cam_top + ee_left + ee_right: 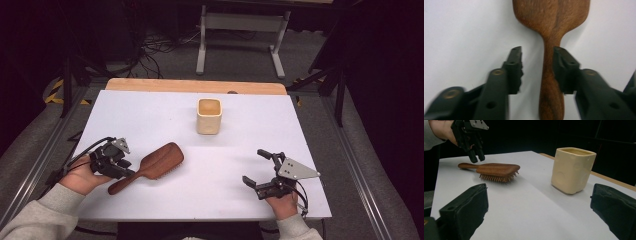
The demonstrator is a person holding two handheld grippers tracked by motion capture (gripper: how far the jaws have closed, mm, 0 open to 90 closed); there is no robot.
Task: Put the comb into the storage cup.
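A brown wooden hairbrush [160, 162] lies bristles down on the white table [150, 110], left of centre, with its handle pointing toward the near left. My left gripper [127, 169] hovers over that handle. In the left gripper view the handle [550, 82] runs between the open jaws of my left gripper [537, 53], with a clear gap on the left side. My right gripper [252, 166] rests near the front right edge, jaws wide open around nothing. From the right gripper view [539, 202] I see the brush [496, 170] and the left gripper [477, 157] above its handle.
A cream square cup [209, 116] stands upright at the table's far middle, also seen as the cup [572, 170] in the right gripper view. A wooden strip [195, 86] borders the far edge. Beyond it are a metal stand [240, 35] and floor cables [155, 47].
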